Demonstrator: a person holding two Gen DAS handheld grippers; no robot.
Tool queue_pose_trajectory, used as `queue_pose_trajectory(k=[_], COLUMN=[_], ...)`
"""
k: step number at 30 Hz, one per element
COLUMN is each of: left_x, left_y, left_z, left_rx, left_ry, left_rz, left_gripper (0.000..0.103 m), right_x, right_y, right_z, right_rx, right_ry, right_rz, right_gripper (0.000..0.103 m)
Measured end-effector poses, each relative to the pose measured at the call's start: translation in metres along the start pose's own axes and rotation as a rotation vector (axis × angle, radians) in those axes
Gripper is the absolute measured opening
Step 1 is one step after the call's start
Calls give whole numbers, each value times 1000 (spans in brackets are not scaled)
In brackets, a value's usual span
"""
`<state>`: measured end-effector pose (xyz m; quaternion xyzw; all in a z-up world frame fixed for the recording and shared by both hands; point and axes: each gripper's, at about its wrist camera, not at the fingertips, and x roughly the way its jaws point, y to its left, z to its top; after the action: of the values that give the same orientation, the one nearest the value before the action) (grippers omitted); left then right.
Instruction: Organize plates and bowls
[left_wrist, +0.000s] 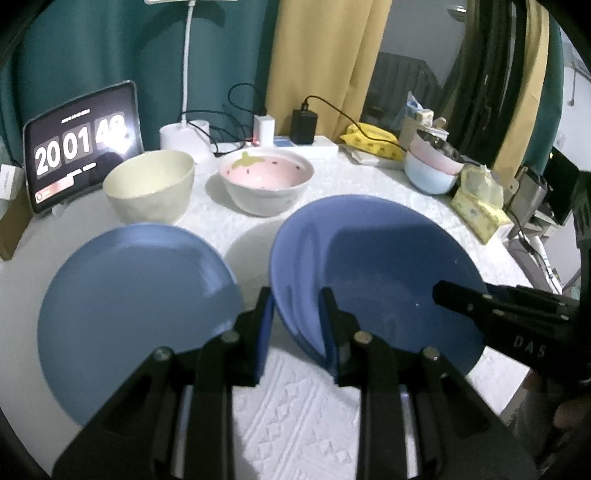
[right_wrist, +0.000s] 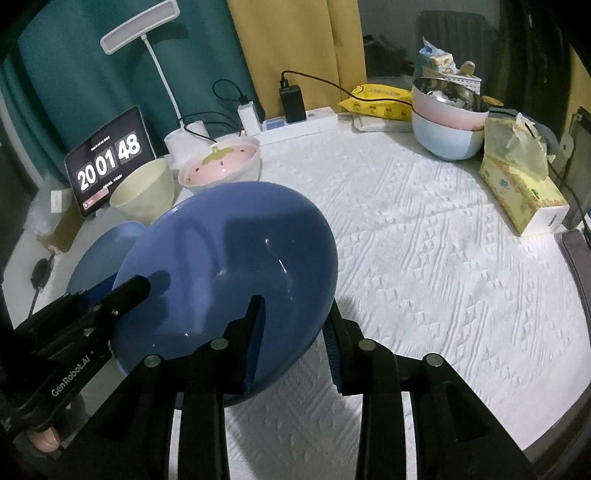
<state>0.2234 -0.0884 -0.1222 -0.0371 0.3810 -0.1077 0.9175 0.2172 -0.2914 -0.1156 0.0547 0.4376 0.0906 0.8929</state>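
A: Two grippers share the tilted blue plate (right_wrist: 236, 266), lifted off the surface: left gripper (left_wrist: 297, 325) clamps its rim, right gripper (right_wrist: 295, 332) straddles it slackly.

B: Keep it level, then lower onto the flat blue plate (left_wrist: 136, 306).

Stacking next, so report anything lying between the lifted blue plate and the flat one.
Nothing visible does: only bare tablecloth separates the tilted blue plate from the flat blue plate beside it.

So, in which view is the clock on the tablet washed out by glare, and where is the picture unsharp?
Left wrist view: glare washes out the last digits on the tablet; the flat blue plate looks soft. Right wrist view: the tablet reads clearly, a dark shadow crosses the lifted blue plate, and the fisheye bends the table edge.
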Motion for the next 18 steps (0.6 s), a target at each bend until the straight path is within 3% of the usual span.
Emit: queue_pose_trajectory(k=[5, 16, 18], left_x=[-6, -24, -26], left_y=[3, 11, 13], left_z=[3, 22, 25], left_rx=[-11, -27, -36], left_ry=[-17, -75, -86], left_rz=[2, 8, 10], left_gripper=[30, 36, 43], right_x=[-9, -24, -25], right_y=[-3, 2, 3], right_z=[4, 25, 30], right_rx=[-3, -43, -53], right_ry=[-36, -97, -104], right_rz=[-5, -1, 1], right_gripper=[42, 43, 43])
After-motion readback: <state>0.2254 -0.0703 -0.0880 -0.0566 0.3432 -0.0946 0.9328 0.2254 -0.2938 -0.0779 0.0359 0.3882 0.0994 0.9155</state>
